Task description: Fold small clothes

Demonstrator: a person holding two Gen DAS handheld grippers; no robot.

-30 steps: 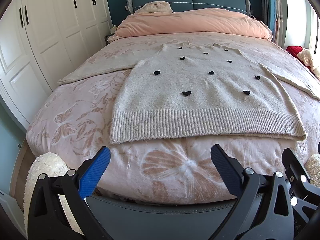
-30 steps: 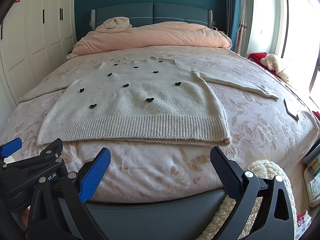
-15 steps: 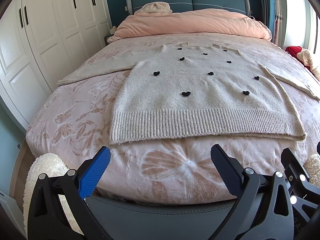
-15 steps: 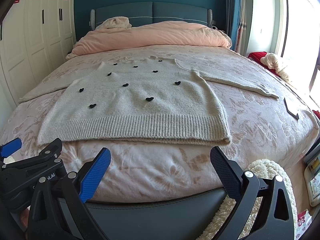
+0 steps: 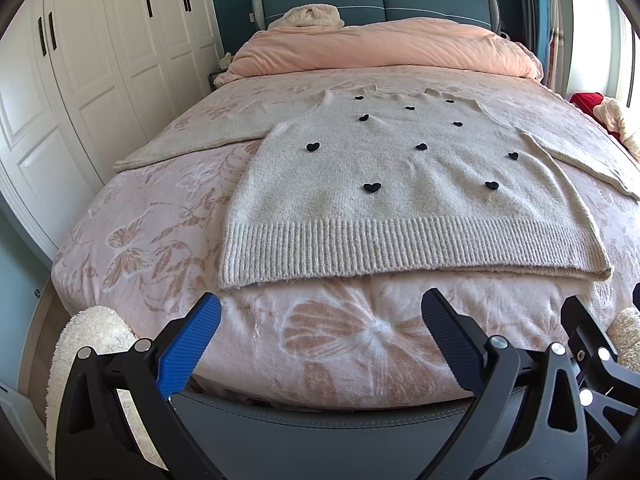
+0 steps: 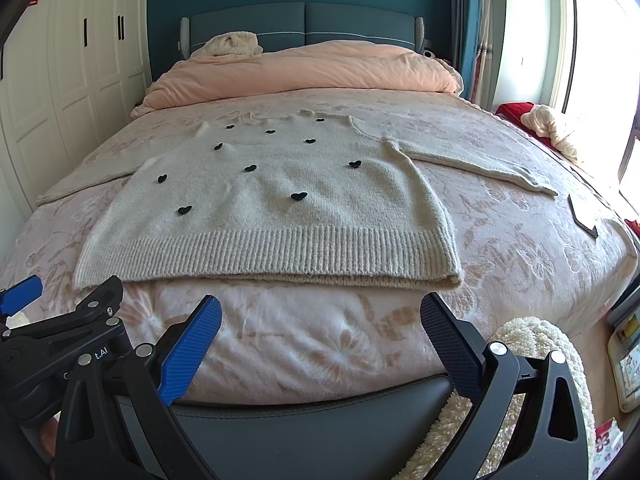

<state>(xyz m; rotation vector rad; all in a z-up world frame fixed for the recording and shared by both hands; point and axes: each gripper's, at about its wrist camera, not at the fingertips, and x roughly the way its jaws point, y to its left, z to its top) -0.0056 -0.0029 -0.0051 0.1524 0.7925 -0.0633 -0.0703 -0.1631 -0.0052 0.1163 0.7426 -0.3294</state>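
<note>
A cream knitted sweater (image 5: pixel 400 200) with small black hearts lies flat on the bed, face up, both sleeves spread out, its ribbed hem toward me. It also shows in the right wrist view (image 6: pixel 280 208). My left gripper (image 5: pixel 320 320) is open and empty, held at the foot of the bed just short of the hem. My right gripper (image 6: pixel 320 320) is open and empty too, at the same distance, to the right of the left one. The left gripper's body shows at the lower left of the right wrist view (image 6: pixel 60 340).
The bed (image 5: pixel 140 240) has a pink floral cover and a dark padded footboard (image 5: pixel 320 432). A pink duvet (image 5: pixel 380 44) is piled at the head. White wardrobes (image 5: pixel 80 80) stand to the left. A fluffy white rug (image 6: pixel 532 360) lies on the floor. A dark flat object (image 6: pixel 582 216) rests near the bed's right edge.
</note>
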